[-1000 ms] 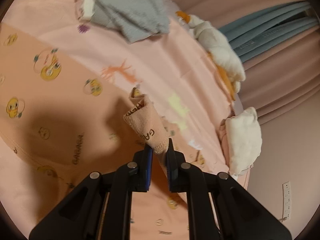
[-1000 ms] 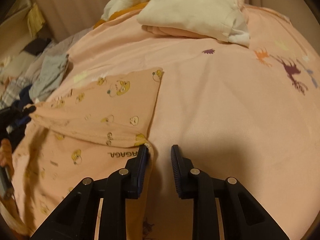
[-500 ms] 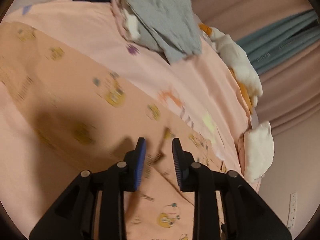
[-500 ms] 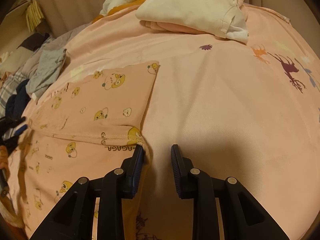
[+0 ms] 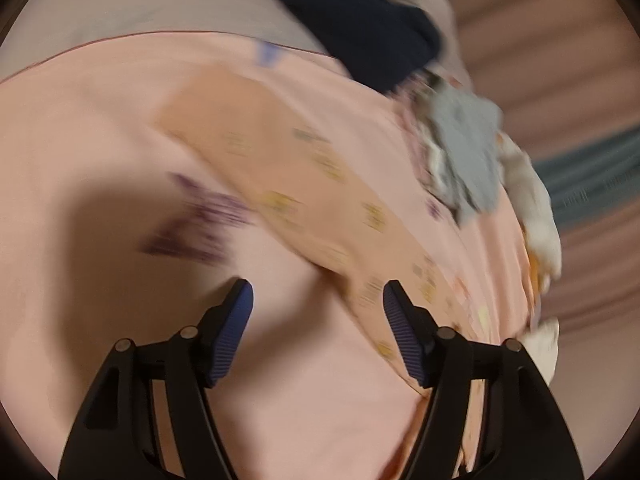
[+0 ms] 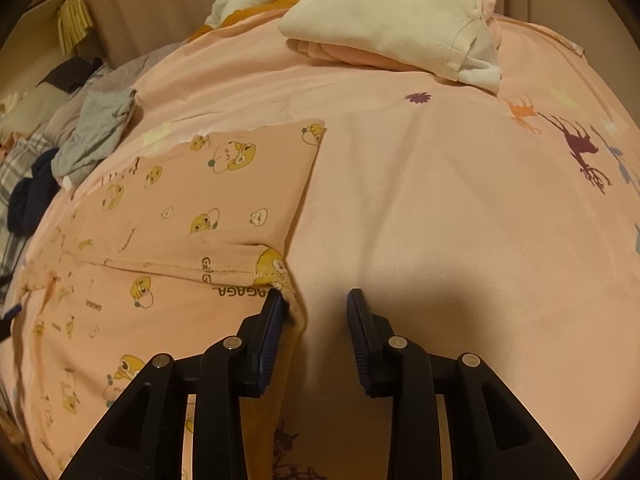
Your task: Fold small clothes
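A peach garment (image 6: 192, 208) with yellow cartoon prints lies folded over on the pink bedsheet (image 6: 440, 220). Its folded corner sits against the left pad of my right gripper (image 6: 314, 294). Those jaws are opening, and the pads do not press on the cloth. In the blurred left wrist view the same garment (image 5: 304, 184) runs diagonally across the sheet. My left gripper (image 5: 317, 286) hovers over the sheet beside the garment's edge. Its jaws are opening wide with nothing between them.
A stack of folded cream and pink clothes (image 6: 392, 28) sits at the far side of the bed. A crumpled grey garment (image 6: 96, 132) and a dark navy one (image 6: 32, 200) lie at the left. Pink curtains (image 5: 560, 60) hang behind.
The left gripper let go of the garment's corner, swung away sideways over the sheet and spread its jaws. The right jaws widened slightly. The folded part now lies flat.
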`<action>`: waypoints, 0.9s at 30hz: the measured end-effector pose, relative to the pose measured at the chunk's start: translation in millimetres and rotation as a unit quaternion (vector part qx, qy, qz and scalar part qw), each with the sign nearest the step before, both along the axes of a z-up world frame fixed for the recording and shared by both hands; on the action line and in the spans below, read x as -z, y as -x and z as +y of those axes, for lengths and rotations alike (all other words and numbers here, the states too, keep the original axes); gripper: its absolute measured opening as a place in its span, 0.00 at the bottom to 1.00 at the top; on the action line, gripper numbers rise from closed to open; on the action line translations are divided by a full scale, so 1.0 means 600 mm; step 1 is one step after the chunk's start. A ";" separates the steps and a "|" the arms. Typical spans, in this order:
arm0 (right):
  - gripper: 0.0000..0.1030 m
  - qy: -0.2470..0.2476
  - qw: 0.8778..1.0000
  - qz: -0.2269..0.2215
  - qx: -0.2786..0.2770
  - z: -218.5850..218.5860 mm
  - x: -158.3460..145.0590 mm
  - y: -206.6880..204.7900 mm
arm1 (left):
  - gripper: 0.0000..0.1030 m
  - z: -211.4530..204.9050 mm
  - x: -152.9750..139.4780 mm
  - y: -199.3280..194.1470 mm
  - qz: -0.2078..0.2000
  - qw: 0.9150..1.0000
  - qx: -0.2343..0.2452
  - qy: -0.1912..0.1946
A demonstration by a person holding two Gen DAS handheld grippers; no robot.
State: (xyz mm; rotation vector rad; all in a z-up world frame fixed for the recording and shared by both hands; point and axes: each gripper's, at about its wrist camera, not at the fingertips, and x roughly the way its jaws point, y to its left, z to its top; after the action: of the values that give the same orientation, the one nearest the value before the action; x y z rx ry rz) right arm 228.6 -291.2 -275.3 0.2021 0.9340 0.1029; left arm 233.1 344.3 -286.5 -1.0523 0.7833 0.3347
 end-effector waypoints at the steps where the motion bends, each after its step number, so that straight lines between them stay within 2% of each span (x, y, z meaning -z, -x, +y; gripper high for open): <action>1: 0.31 0.000 1.000 -0.001 0.000 0.000 0.000 0.000 | 0.65 0.011 0.007 0.005 -0.011 1.000 -0.003 0.015; 3: 0.31 0.000 1.000 -0.002 0.000 -0.001 0.001 0.001 | 0.65 0.029 0.012 0.012 -0.037 0.998 -0.016 0.042; 4: 0.31 -0.001 1.000 -0.003 -0.001 -0.001 0.001 0.001 | 0.65 0.033 0.011 0.010 -0.044 0.998 -0.025 0.043; 7: 0.31 -0.005 1.000 -0.006 -0.004 -0.003 0.002 0.003 | 0.65 0.047 0.010 -0.005 -0.056 0.997 -0.048 0.024; 10: 0.31 -0.015 1.000 -0.011 -0.002 -0.007 0.004 0.006 | 0.63 0.060 0.014 -0.019 -0.060 0.996 -0.060 0.023; 12: 0.31 -0.018 1.000 -0.011 -0.003 -0.007 0.005 0.007 | 0.56 0.068 0.015 -0.027 -0.060 0.995 -0.072 0.014; 13: 0.31 -0.017 1.000 -0.011 -0.005 -0.007 0.005 0.006 | 0.44 0.073 0.016 -0.028 -0.054 0.996 -0.075 0.008; 14: 0.31 -0.016 1.000 -0.010 -0.007 -0.007 0.004 0.006 | 0.27 0.074 0.016 -0.037 -0.040 0.996 -0.075 -0.004; 15: 0.31 -0.015 1.000 -0.010 -0.009 -0.006 0.004 0.005 | 0.21 0.072 0.017 -0.047 -0.025 0.997 -0.069 -0.020; 16: 0.31 -0.015 1.000 -0.009 -0.010 -0.006 0.003 0.005 | 0.09 0.069 0.014 -0.054 -0.012 0.997 -0.060 -0.036; 17: 0.31 -0.015 1.000 -0.009 -0.011 -0.006 0.003 0.005 | 0.04 0.063 0.012 -0.061 -0.001 0.997 -0.052 -0.053; 19: 0.31 -0.013 1.000 -0.009 -0.013 -0.006 0.003 0.005 | 0.03 0.043 -0.004 -0.070 0.007 0.995 -0.036 -0.097; 23: 0.31 -0.009 1.000 -0.002 -0.017 -0.005 0.000 0.004 | 0.03 -0.003 -0.063 -0.088 -0.026 0.989 -0.004 -0.144; 25: 0.31 -0.007 1.000 0.008 -0.020 -0.004 -0.003 0.005 | 0.03 -0.046 -0.111 -0.111 -0.055 0.983 0.036 -0.172; 27: 0.32 -0.010 0.999 0.018 -0.024 -0.007 -0.007 0.011 | 0.03 -0.121 -0.160 -0.135 -0.081 0.969 0.106 -0.207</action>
State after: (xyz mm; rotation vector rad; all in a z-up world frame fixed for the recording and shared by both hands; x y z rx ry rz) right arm 221.7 -295.1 -270.9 0.1996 0.9747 0.1539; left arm 314.2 271.5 -190.7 -0.5894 0.6352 0.2133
